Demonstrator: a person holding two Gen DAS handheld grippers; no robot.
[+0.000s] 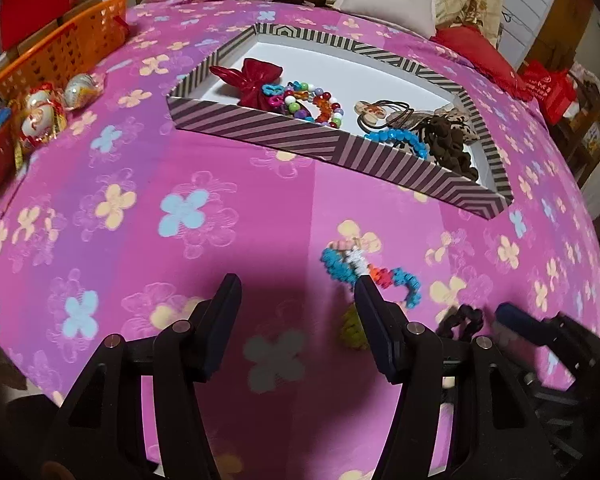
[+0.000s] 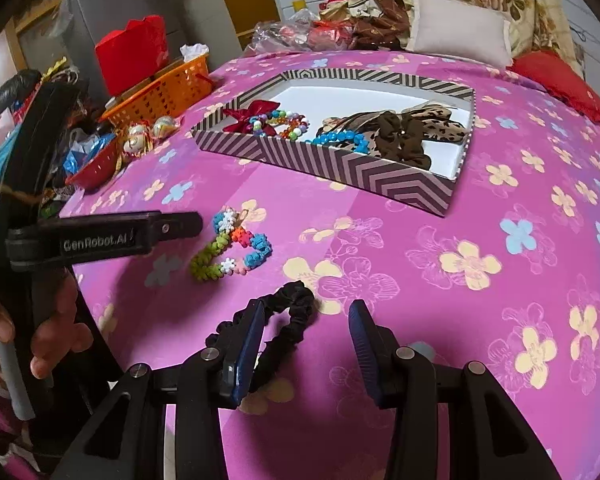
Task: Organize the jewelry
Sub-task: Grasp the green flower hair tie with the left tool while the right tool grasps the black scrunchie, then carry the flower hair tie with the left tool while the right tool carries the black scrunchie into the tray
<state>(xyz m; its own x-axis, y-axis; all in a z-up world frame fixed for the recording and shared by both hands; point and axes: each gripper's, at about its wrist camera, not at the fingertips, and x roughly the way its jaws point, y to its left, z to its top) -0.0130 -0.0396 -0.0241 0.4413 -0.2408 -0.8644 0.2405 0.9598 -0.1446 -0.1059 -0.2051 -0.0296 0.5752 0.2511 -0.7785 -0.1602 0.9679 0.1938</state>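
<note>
A bed cover (image 2: 420, 240) in bright pink and purple bands carries pale yellow, light blue and outlined flowers. On it sits a shallow box (image 2: 340, 168) with brown-and-mauve striped and chevron walls and a white floor, holding a dark red bow (image 2: 244, 116), multicoloured beads (image 2: 288, 124), a bright blue bead bracelet (image 2: 340, 138) and a brown scrunchie (image 2: 400, 136). Nearer lie a green, blue, orange and white bracelet (image 2: 232, 248) and a black scrunchie (image 2: 292, 316), with an orange basket (image 2: 168, 92) to the side.

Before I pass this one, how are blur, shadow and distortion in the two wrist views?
Left wrist view: strong fisheye bulge with dark corners; the left gripper casts a wide shadow on the pink bedspread, and the plastic bracelet is smeared. Right wrist view: same bulge; the black scrunchie and the pink bedspread's near flowers are soft, while the striped box stays readable.
</note>
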